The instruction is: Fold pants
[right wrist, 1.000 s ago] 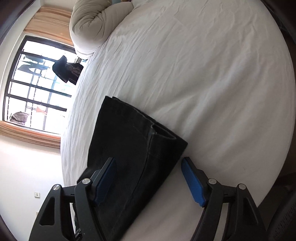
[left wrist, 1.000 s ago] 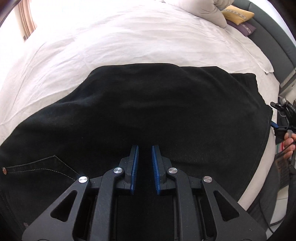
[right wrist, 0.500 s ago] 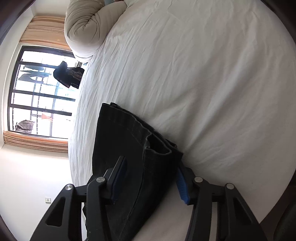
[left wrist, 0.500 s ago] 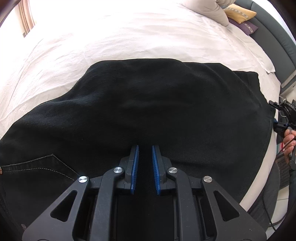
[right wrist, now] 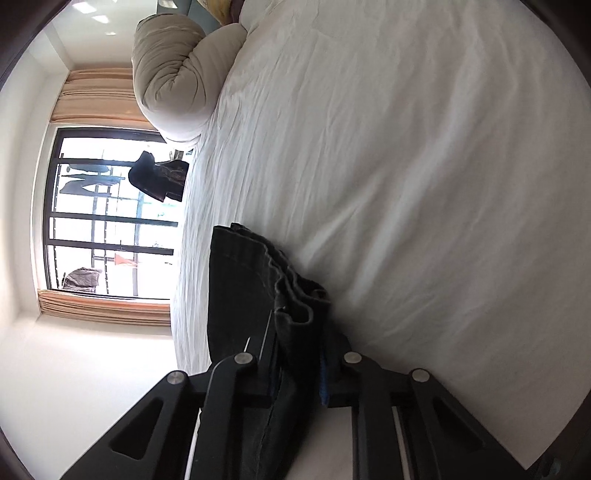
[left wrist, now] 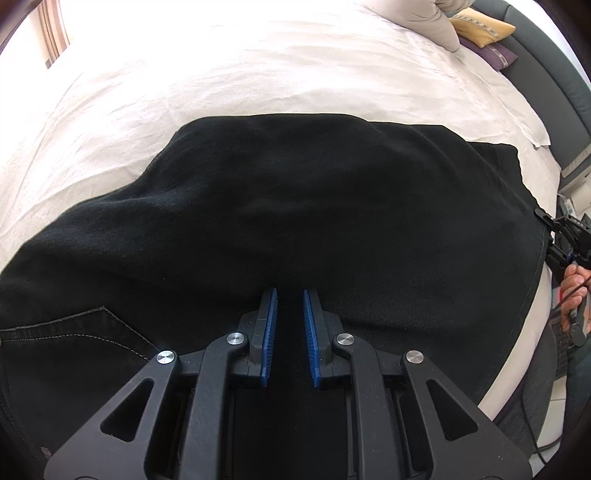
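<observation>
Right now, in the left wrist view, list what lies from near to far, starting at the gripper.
Left gripper → black pants spread flat → bare white bedsheet → beige pillow and yellow cushion at the far right end of the bed.

right claw (right wrist: 297, 354) clamping pants (right wrist: 243, 288) hem, bed (right wrist: 406, 184)

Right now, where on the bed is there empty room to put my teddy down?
The white sheet is bare between the black pants and the beige duvet at the head. The near edge is crowded: the pants cover it, the left hand-held gripper is over them, and the right hand-held gripper grips their hem.
</observation>
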Demonstrator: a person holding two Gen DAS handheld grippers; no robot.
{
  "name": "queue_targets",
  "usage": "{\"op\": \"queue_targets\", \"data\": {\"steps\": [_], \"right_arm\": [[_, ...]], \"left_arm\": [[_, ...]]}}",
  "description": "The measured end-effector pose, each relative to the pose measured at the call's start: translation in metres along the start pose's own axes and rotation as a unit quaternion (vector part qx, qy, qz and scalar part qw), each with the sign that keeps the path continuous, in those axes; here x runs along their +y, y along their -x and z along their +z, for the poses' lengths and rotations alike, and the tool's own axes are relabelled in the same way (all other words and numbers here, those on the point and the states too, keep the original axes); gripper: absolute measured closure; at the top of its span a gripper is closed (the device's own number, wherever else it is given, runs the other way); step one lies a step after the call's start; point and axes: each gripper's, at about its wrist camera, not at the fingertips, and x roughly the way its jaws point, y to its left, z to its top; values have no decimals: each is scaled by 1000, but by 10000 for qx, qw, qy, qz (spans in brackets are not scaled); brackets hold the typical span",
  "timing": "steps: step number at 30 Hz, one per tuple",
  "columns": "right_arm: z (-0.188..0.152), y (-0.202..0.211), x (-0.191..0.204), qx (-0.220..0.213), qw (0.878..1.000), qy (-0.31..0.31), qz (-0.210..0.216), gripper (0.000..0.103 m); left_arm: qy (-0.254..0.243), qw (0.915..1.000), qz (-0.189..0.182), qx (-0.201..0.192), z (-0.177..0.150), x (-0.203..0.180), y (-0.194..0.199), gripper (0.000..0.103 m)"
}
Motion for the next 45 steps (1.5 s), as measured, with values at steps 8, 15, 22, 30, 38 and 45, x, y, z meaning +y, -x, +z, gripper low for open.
{"op": "queue_targets", "data": {"steps": [8,15,22,30,38,45], "right_arm": [[-1,-1,1,-8,9996,172,-203,91],[-4,1,12,-110,9982,406,-426,91],[-7,4,23,-228,9964,531,-616,91],[-15,9,54,-460,9905,969,-859,91],[-115,-26,185,-91,9142,3832,-1317,92],[-271,-91,221,1025,7477,6389,-1495,92]], "left_arm": [[-563,9980,287,-84,9,-47,2,88],[-161,9996,-233,42,12,-25,-10,88],[-220,9997,-103,12,11,-25,-11,88],[-167,9997,-182,-67,5,-28,-12,88],[-38,9993,-344,-116,2,-18,-9,88],[308,9966,-739,-196,0,3,-4,88]]}}
